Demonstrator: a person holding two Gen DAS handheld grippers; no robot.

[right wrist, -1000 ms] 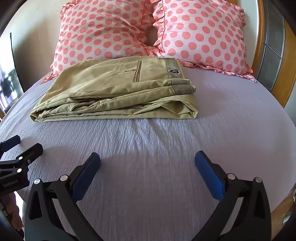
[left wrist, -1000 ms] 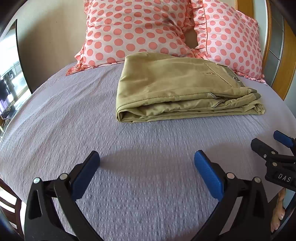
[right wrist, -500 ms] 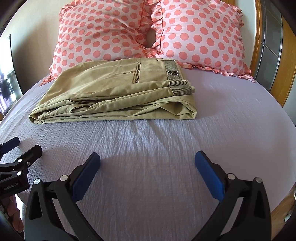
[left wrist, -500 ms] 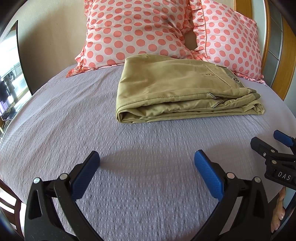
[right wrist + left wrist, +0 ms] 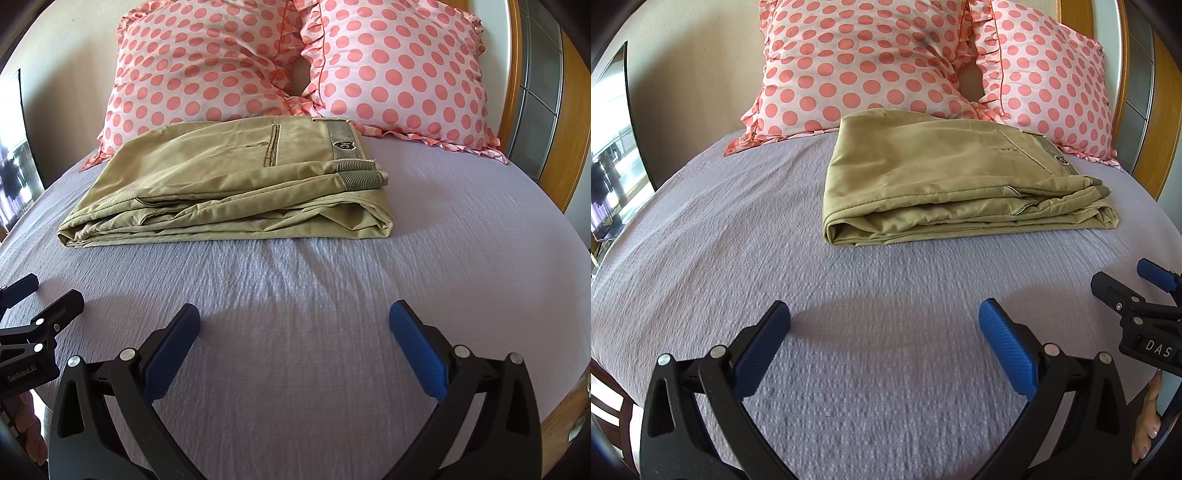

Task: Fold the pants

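Khaki pants lie folded in a flat stack on the lilac bedspread, just in front of the pillows; they also show in the right wrist view, waistband to the right. My left gripper is open and empty, low over the bedspread, well short of the pants. My right gripper is open and empty too, at the same distance. Each gripper shows at the edge of the other's view: the right one, the left one.
Two pink polka-dot pillows lean against the wall behind the pants. A wooden bed frame runs along the right side. A dark screen stands at the left.
Both grippers have drawn back a little and tilted up, so the pants sit slightly lower in both views. The pants have not moved.
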